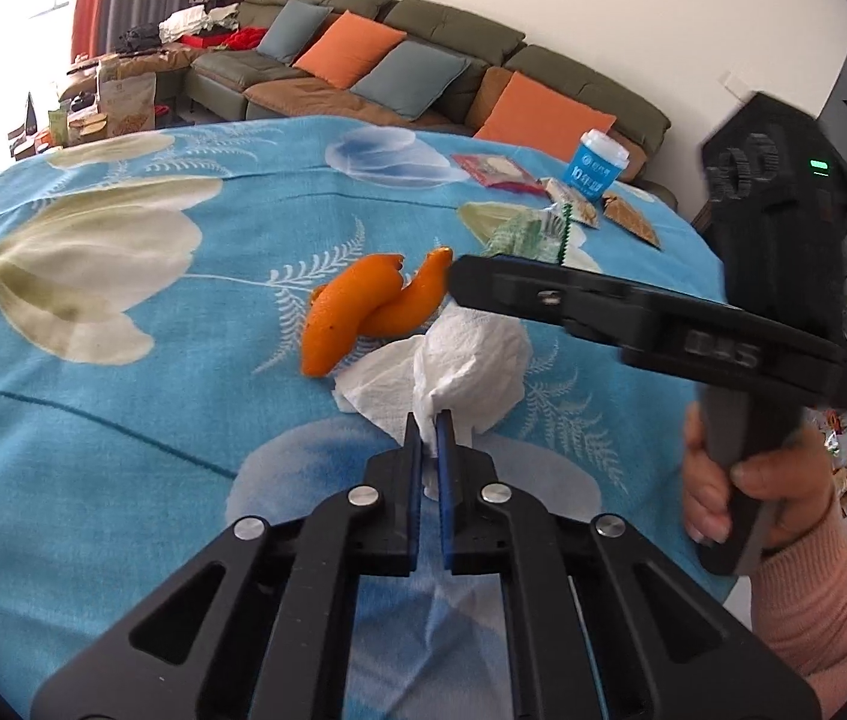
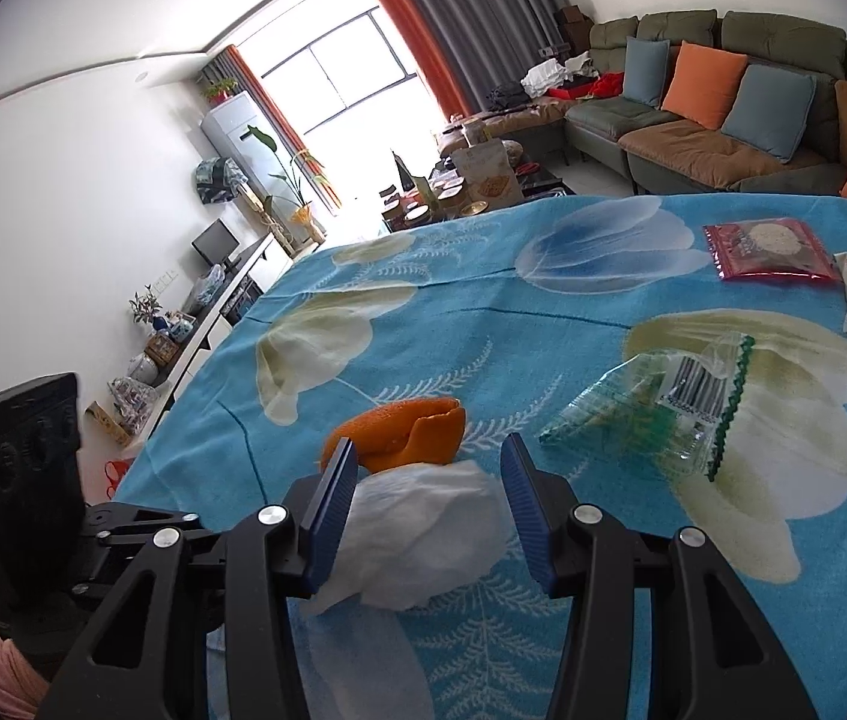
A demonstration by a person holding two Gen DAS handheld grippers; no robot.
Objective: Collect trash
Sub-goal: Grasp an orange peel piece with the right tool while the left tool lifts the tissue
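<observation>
Blue flowered cloth [image 1: 123, 408] covers the table, with a green sofa [image 1: 441, 42] behind it. On the cloth lie a crumpled white tissue [image 1: 471, 372], an orange peel [image 1: 357, 312] touching its far side, a clear wrapper [image 2: 657, 414] nearby, and snack packets and a blue cup [image 1: 597, 165] farther off. Left gripper [image 1: 430, 426] is pinched tight on the tissue's near edge. Right gripper [image 2: 429, 480] stands half open, the tissue between its fingers unpressed.

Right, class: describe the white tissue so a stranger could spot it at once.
Find the blue flowered tablecloth. Near its front edge lies an orange peel; the crumpled white tissue touches it, pinched by the left gripper. It is the only plain white, soft thing there.
</observation>
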